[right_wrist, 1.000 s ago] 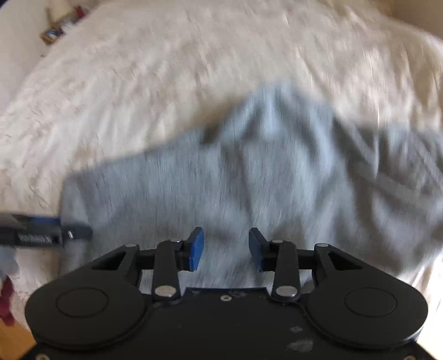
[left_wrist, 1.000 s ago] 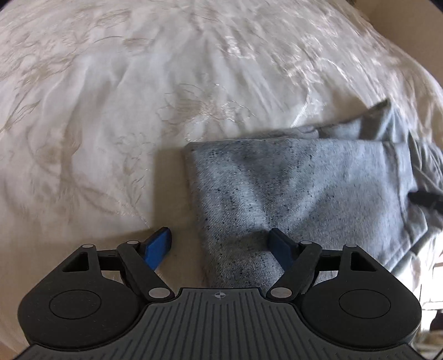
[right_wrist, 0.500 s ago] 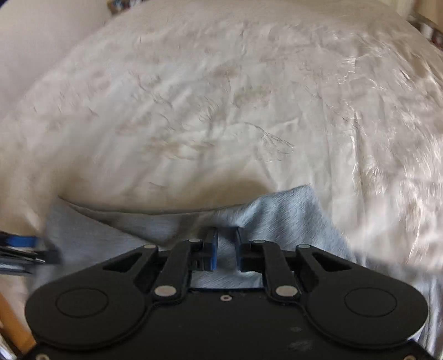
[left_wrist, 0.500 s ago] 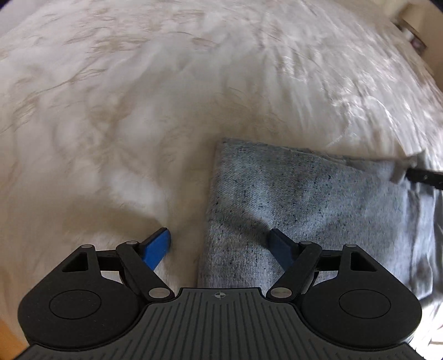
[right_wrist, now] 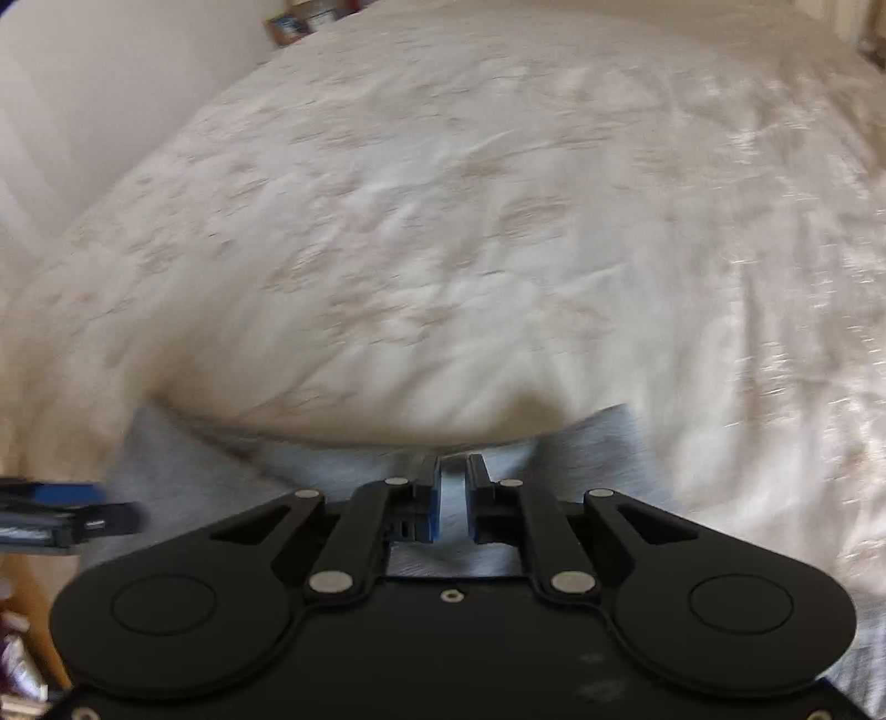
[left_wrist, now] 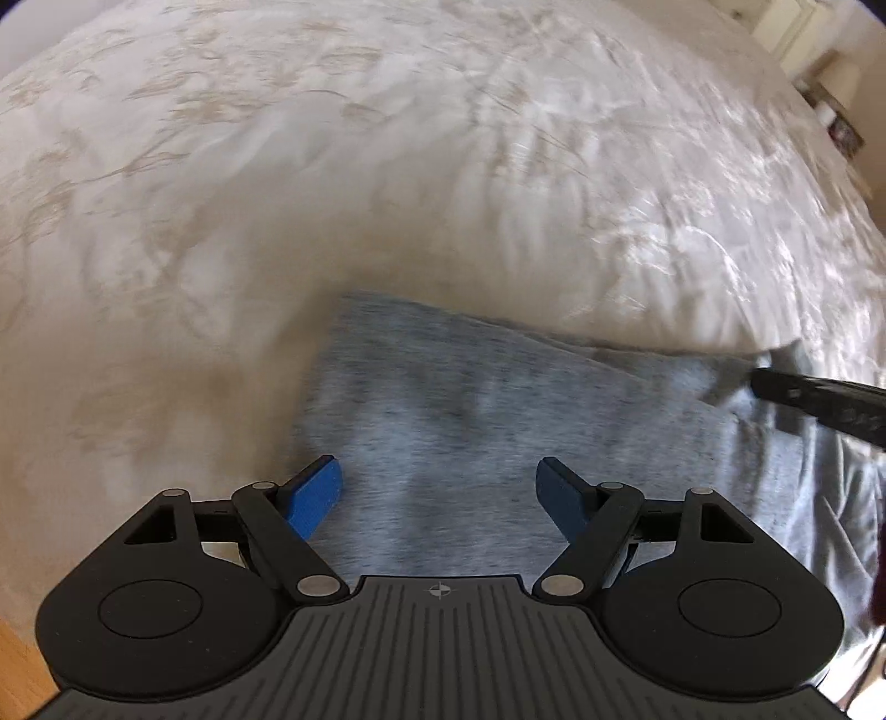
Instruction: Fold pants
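Grey pants (left_wrist: pixel 498 399) lie folded on a cream bed cover (left_wrist: pixel 387 166), their left edge just beyond my left pad. My left gripper (left_wrist: pixel 437 471) hovers open over the near part of the pants, its blue pads wide apart with nothing pinched. My right gripper (right_wrist: pixel 454 482) is shut on the far edge of the pants (right_wrist: pixel 194 471), and a strip of grey fabric shows between its pads. The right gripper's black tip reaches into the left wrist view at the right side of the cloth. The near part of the pants is hidden under both gripper bodies.
The embroidered cover (right_wrist: pixel 443 221) spreads far beyond the pants on all sides. A pale wall (right_wrist: pixel 83 83) and small items (right_wrist: pixel 299 22) stand past the bed's far left corner. Wooden floor (left_wrist: pixel 16 664) shows at the near bed edge.
My right gripper swept across the pants to their far edge and closed on the fabric. My left gripper shifted and rolled, so its left pad now sits over the cloth's edge.
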Available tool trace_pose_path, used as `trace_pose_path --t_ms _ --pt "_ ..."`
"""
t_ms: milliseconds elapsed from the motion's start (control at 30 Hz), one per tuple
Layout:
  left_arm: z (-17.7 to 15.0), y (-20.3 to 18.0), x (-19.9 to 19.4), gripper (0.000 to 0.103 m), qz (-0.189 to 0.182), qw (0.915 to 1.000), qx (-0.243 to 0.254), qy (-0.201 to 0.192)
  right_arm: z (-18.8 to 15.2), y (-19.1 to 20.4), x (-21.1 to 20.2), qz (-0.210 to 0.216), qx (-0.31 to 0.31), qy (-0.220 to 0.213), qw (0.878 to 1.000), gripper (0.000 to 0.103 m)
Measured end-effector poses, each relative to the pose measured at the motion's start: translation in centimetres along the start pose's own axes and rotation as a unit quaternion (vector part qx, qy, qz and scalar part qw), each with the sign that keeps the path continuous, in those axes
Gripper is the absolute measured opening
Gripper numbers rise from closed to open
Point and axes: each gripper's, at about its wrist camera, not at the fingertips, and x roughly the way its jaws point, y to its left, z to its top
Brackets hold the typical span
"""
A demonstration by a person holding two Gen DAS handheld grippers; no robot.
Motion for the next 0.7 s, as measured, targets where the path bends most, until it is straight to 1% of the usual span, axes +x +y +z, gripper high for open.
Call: trace_pose_path --t_ms 100,167,200,300,367,400,433,467,500,533,567,667,700 --pt "-0.1 -1.4 0.3 0.076 -0.010 0.9997 0.020 0.008 -0.1 0.6 2.3 -0.017 -0.016 0.020 1.000 0.010" --pt "-0.2 -2.2 0.4 0.076 -0.017 0.9991 0.036 0.013 0.3 0.1 3.6 -0.026 -0.002 0.031 0.999 0.007" --pt "-0.2 -2.6 0.4 0.076 -0.020 0.9986 0.045 0.016 0.5 -0.1 3.9 -0.028 0.004 0.031 0.999 0.005" --pt "-0.2 -3.3 0.6 0.076 -0.035 0.9971 0.063 0.025 0.9 0.1 3.6 -0.033 0.007 0.027 0.999 0.005" --pt "-0.2 -3.8 0.6 0.077 -0.045 0.9956 0.077 0.028 1.0 0.2 2.1 -0.033 0.016 0.006 0.999 0.013" --pt "-0.1 -4.1 0.6 0.077 -0.051 0.9947 0.085 0.028 0.7 0.1 0.7 -0.037 0.028 -0.014 0.999 0.022" --pt "-0.1 -4.5 0.6 0.077 -0.058 0.9934 0.095 0.028 0.4 0.0 -0.6 -0.040 0.038 -0.033 0.998 0.033" --pt "0.0 -4.9 0.6 0.077 -0.064 0.9921 0.104 0.029 -0.1 0.0 -2.0 -0.044 0.050 -0.054 0.996 0.038" --pt "0.0 -5.5 0.6 0.077 -0.071 0.9904 0.114 0.030 -0.8 -0.2 -3.7 -0.050 0.063 -0.078 0.994 0.045" --pt "0.1 -6.0 0.7 0.077 -0.080 0.9886 0.124 0.032 -1.5 -0.4 -5.1 -0.058 0.072 -0.094 0.991 0.050" --pt "0.1 -6.6 0.8 0.077 -0.087 0.9866 0.134 0.034 -2.3 -0.6 -6.4 -0.069 0.081 -0.106 0.989 0.053" --pt "0.2 -8.9 1.4 0.077 -0.105 0.9788 0.170 0.043 -5.5 -1.4 -10.3 -0.111 0.113 -0.139 0.978 0.070" --pt "0.0 -9.5 1.5 0.077 -0.111 0.9762 0.181 0.046 -6.7 -1.6 -11.4 -0.125 0.124 -0.151 0.973 0.082"
